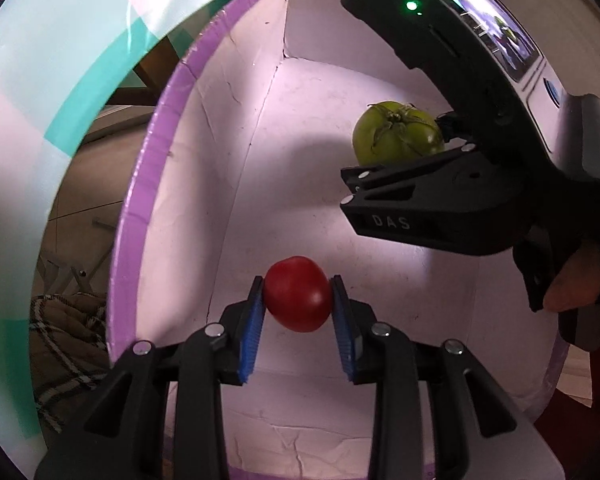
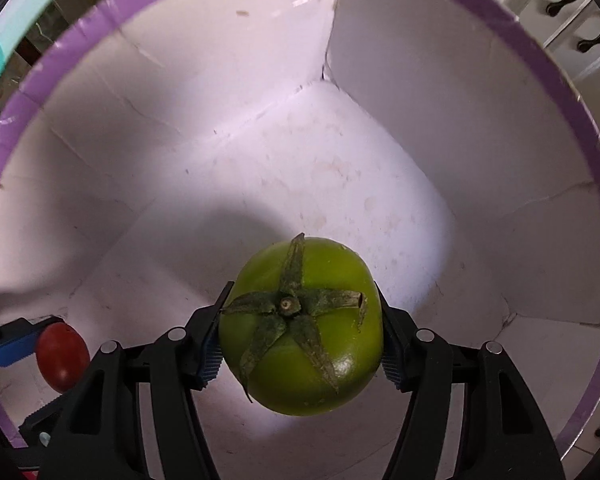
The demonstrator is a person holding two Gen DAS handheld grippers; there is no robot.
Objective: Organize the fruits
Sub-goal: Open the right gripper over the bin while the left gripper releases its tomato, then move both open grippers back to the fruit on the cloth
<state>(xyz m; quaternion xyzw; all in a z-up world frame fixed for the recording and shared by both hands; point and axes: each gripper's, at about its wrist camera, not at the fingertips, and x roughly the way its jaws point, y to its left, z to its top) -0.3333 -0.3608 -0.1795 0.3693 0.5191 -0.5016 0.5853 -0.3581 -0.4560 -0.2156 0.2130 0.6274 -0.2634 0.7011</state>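
The left hand-held gripper point(image 1: 298, 308) is clamping a small, smooth red tomato point(image 1: 298, 294), and the right hand-held gripper point(image 2: 300, 340) is gripping a larger green tomato point(image 2: 302, 328) with a dried star-shaped calyx, both inside the purple-rimmed white box point(image 2: 400, 168).

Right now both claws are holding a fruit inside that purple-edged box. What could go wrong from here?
The red tomato is pinched only at the tips of the left gripper, so it might slip out early. If it is dropped rather than set down, this round fruit may roll across the bare floor of the box. The right gripper, clamped on the green tomato, works close by inside the same walls, so the two tools could bump.
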